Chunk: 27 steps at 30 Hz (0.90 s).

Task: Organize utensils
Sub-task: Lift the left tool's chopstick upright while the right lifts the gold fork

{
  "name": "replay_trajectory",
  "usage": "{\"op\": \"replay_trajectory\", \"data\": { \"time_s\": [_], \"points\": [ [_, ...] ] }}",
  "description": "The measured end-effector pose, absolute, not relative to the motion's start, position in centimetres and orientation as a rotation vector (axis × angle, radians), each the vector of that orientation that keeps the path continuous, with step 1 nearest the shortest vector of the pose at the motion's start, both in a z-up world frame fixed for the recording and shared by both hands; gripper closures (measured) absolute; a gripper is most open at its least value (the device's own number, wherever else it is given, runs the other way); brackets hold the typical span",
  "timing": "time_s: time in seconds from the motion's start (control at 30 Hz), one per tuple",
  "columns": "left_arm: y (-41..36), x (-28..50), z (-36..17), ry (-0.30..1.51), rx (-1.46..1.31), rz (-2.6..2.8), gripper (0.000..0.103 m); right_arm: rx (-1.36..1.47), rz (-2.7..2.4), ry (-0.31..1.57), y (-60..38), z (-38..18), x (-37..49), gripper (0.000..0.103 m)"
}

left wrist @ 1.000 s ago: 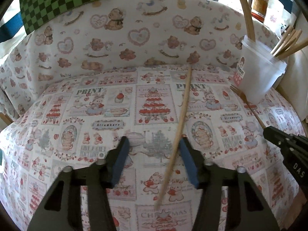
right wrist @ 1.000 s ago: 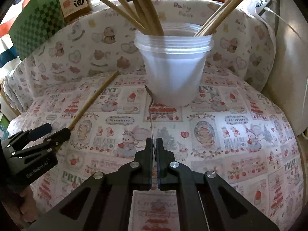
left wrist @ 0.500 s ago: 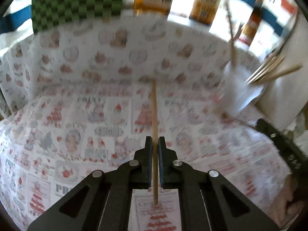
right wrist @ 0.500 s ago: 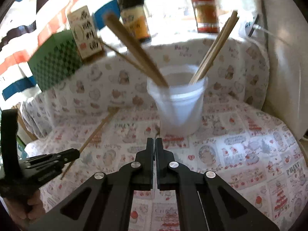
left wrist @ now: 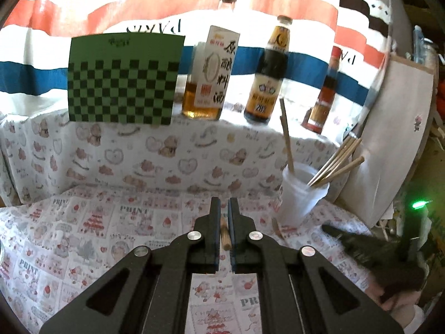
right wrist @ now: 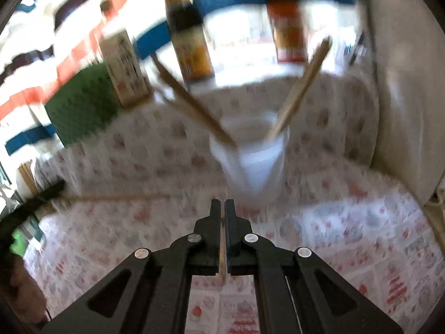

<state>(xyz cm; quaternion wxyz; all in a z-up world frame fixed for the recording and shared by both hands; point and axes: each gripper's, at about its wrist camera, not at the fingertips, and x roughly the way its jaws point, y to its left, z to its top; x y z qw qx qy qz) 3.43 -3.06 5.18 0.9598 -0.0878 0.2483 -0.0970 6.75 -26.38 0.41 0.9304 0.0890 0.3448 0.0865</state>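
Backdrop: striped red, white and blue sheet (left wrist: pixel 278 8) behind a raised ledge; printed teddy-bear and Christmas-motif cloth (left wrist: pixel 83 239) over ledge and work surface.
Ledge items: green-and-black checkered card (left wrist: pixel 122 78); three bottles – boxed amber-liquid bottle (left wrist: pixel 211 80), dark sauce bottle with yellow label (left wrist: pixel 269 75), red-labelled bottle (left wrist: pixel 325 94); likely stood there as background, not task items.
Holder: translucent white plastic cup (left wrist: pixel 303 194), upright at right rear of the cloth, probably the collecting point for the sticks.
Cup contents: pale wooden chopsticks (left wrist: pixel 333 164) – about six ends counted in the left view; one leans left, the rest fan right, resting on the rim.
Left gripper (left wrist: pixel 222 222): fingers pressed in on a wooden chopstick (left wrist: pixel 224 233); only a short stub visible between the blue pads; raised off the cloth, presumably for carrying to the cup.
Right gripper (right wrist: pixel 222 217): fingers nearly closed, pinching a thinner wooden stick (right wrist: pixel 222 258) running lengthwise between them; view blurred, cup just ahead.
Held count: two, one per gripper.
Loose item: one short stick end (left wrist: pixel 275 226) on the cloth beside the cup base.
Left edge, right view: bundle of sticks (right wrist: pixel 26 178); number not readable.
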Motion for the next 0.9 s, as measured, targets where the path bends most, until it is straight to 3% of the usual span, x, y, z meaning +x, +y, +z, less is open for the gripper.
{"op": "replay_trajectory", "data": {
  "time_s": [0.03, 0.1, 0.13, 0.5, 0.63, 0.7, 0.9],
  "points": [
    [-3.0, 3.3, 5.3, 0.489, -0.186, -0.194, 0.099, 0.184, 0.179, 0.751, -26.3, -0.3, 7.3, 0.093],
    [-2.7, 2.9, 5.6, 0.457, -0.197, -0.193, 0.099, 0.189, 0.198, 0.856, -25.8, -1.9, 8.5, 0.072],
    [-2.5, 2.7, 5.7, 0.440, -0.198, -0.188, 0.099, 0.189, 0.205, 0.899, -25.6, -2.6, 8.9, 0.070],
    [-1.7, 1.3, 6.8, 0.348, -0.184, -0.133, 0.099, 0.098, 0.143, 0.895, -23.6, -4.5, 9.5, 0.070],
    [-1.8, 1.1, 7.1, 0.337, -0.181, -0.153, 0.099, 0.098, 0.171, 0.935, -23.1, -5.3, 10.2, 0.080],
    [-2.0, 1.0, 7.1, 0.336, -0.175, -0.150, 0.099, 0.063, 0.154, 0.912, -22.9, -5.2, 10.2, 0.094],
    [-2.0, 0.0, 7.4, 0.278, -0.179, -0.122, 0.099, 0.132, 0.176, 0.882, -23.6, -4.7, 9.6, 0.099]
  ]
}}
